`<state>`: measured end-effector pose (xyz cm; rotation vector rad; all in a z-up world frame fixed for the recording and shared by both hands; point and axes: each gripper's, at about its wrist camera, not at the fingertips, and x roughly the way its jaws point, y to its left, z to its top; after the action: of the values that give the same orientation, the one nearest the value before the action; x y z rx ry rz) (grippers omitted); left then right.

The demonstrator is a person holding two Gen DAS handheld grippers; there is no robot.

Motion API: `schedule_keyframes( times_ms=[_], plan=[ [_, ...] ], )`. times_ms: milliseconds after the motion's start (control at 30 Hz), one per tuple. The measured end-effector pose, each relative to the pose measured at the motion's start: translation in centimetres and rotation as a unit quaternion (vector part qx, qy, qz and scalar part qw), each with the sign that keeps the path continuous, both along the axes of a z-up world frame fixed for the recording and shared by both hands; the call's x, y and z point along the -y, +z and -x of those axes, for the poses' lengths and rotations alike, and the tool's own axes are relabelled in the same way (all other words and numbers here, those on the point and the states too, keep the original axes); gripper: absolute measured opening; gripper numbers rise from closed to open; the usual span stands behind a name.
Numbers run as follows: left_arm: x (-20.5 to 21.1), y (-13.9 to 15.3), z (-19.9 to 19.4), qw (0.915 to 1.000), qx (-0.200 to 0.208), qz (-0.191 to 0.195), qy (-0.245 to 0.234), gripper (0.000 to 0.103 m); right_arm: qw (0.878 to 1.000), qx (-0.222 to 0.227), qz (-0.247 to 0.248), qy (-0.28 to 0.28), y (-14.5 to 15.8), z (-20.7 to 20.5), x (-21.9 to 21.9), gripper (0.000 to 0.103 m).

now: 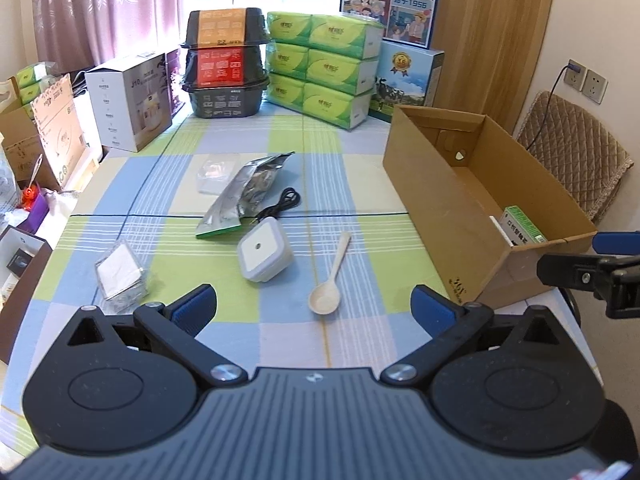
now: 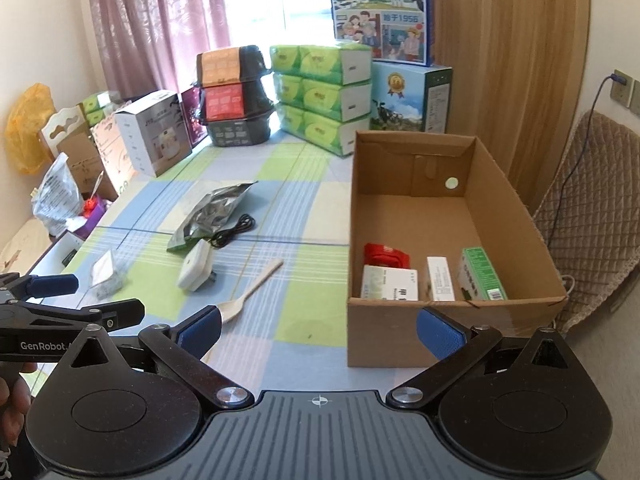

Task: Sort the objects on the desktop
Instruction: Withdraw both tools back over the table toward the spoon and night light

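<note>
Directly ahead of the left tool (image 1: pixel 314 304), jaws wide and empty: wooden spoon (image 1: pixel 329 280) on the tabletop (image 1: pixel 360 208), bowl nearest, handle running far-right. Right tool (image 2: pixel 319 332), wide, empty, faces the cardboard box (image 2: pixel 404 344); left nearer.

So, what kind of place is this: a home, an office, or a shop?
Most likely a room in a home. A table with a checked cloth stands by a curtained window, with tissue packs stacked on it and a padded chair beside it.
</note>
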<state>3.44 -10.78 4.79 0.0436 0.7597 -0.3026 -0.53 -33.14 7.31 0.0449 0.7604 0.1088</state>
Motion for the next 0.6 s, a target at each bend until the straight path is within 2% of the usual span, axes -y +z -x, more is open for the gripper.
schedule_keyframes(
  times_ms=[600],
  plan=[
    [-4.2,-1.0,-0.6,0.9995,-0.003,-0.017,0.028,0.102,0.999,-0.017,0.001,0.030,-1.8,-1.1,-3.5,0.101]
  ],
)
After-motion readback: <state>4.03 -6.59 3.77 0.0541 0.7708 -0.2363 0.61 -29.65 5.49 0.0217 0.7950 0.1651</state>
